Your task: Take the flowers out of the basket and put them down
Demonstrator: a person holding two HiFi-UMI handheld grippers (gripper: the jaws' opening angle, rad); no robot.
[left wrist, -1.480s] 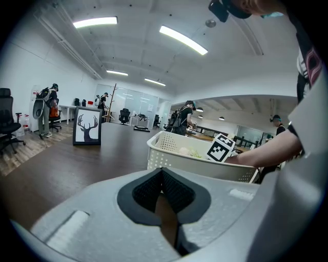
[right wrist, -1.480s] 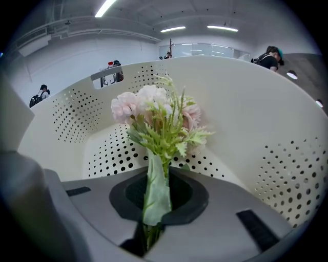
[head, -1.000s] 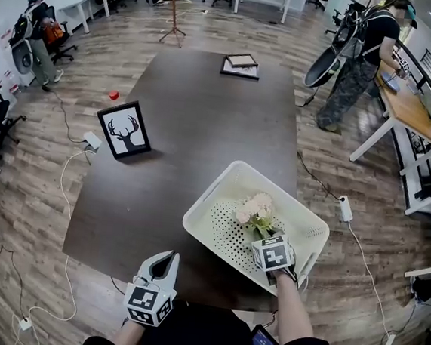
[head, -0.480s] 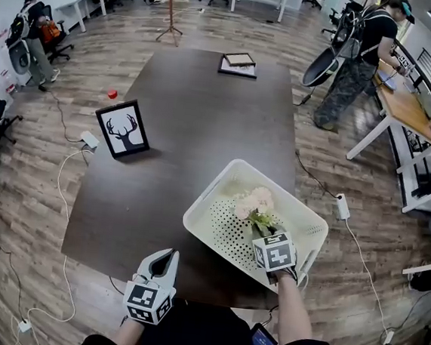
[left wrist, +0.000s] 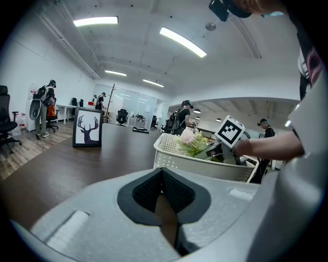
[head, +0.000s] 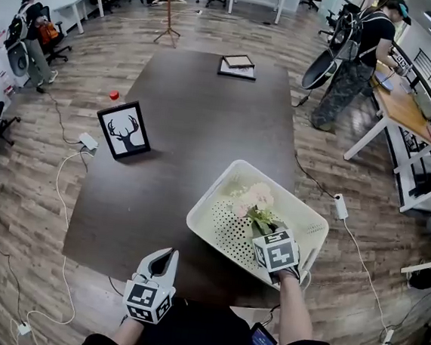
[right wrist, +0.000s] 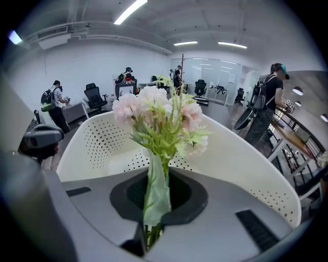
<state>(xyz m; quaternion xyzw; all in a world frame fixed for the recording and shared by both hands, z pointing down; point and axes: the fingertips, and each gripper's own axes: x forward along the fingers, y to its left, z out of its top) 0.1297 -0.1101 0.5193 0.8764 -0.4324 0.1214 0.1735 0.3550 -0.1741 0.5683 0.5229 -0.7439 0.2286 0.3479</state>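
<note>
A bunch of pale pink flowers [head: 255, 198] with green stems stands up over the white perforated basket [head: 220, 199] at the near right of the dark table. My right gripper [head: 264, 229] is shut on the stems, just above the basket floor. In the right gripper view the stems, wrapped in a green leaf, run between the jaws of the right gripper [right wrist: 154, 204], with the blooms [right wrist: 156, 110] above and the basket wall [right wrist: 246, 164] behind. My left gripper [head: 163, 255] hovers shut and empty at the table's near edge, left of the basket [left wrist: 195, 165].
A framed deer picture [head: 125, 129] stands at the table's left edge. Two flat frames [head: 238, 64] lie at the far end. A person [head: 360, 53] stands by a desk at the far right. Cables and a power strip [head: 89, 142] lie on the floor.
My right gripper has risen a little with the flowers, lifting the blooms higher above the basket floor. The left gripper has stayed put.
</note>
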